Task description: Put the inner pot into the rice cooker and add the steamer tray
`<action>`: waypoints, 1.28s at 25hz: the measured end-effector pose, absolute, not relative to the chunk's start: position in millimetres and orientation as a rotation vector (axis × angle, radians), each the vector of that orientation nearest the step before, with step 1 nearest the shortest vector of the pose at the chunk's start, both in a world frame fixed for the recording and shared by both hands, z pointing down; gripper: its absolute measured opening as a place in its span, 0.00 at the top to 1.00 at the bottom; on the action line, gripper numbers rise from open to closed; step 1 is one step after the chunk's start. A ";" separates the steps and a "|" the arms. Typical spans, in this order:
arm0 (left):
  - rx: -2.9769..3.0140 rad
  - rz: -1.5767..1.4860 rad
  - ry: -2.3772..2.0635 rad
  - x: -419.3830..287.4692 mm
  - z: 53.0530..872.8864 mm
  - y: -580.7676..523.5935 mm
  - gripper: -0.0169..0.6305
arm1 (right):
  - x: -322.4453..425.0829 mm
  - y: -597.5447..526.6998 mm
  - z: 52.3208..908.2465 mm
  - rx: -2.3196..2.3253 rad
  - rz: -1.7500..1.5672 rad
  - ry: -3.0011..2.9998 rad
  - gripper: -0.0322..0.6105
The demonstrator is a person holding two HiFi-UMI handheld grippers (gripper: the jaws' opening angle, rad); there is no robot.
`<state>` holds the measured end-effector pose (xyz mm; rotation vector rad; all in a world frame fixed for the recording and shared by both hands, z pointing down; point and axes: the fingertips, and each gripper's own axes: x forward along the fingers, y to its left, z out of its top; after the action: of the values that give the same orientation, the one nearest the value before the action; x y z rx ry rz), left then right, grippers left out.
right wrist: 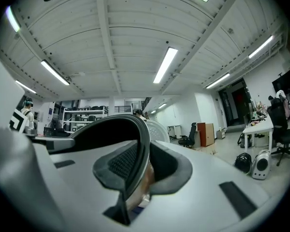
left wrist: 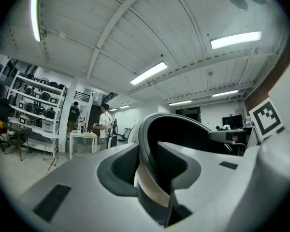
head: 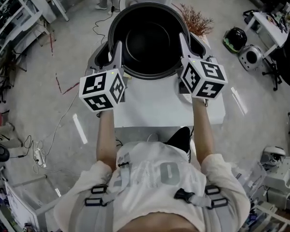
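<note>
Currently the large round black metal inner pot (head: 149, 40) is held up over the far end of the white table (head: 154, 105), gripped by its rim: the left gripper (head: 118, 50) has its jaws clamped narrowly on the left side, the right gripper (head: 182, 42) likewise on the right, both pointing level

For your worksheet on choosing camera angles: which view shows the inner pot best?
The head view: the whole inner pot shows from above, rim and dark inside, the left gripper and right gripper clamped on opposite sides. Each gripper view shows only a stretch of rim between its jaws.
</note>
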<state>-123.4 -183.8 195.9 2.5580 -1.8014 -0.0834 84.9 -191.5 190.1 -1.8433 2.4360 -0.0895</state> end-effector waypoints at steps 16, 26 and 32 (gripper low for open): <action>2.414 0.113 -1.839 -87.9 217.2 -283.9 0.79 | 119.7 -299.1 220.2 -1.837 -0.286 2.535 0.80; 2.354 0.190 -1.820 -71.9 245.9 -317.6 0.79 | 135.1 -333.2 248.3 -1.857 -0.377 2.579 0.80; 2.306 0.272 -1.806 -62.4 267.6 -332.7 0.79 | 144.0 -349.8 275.7 -1.879 -0.484 2.608 0.80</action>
<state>-62.4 -332.7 267.6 2.3063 -1.8059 0.2719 144.0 -349.8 275.7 -1.8789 2.6084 -0.4837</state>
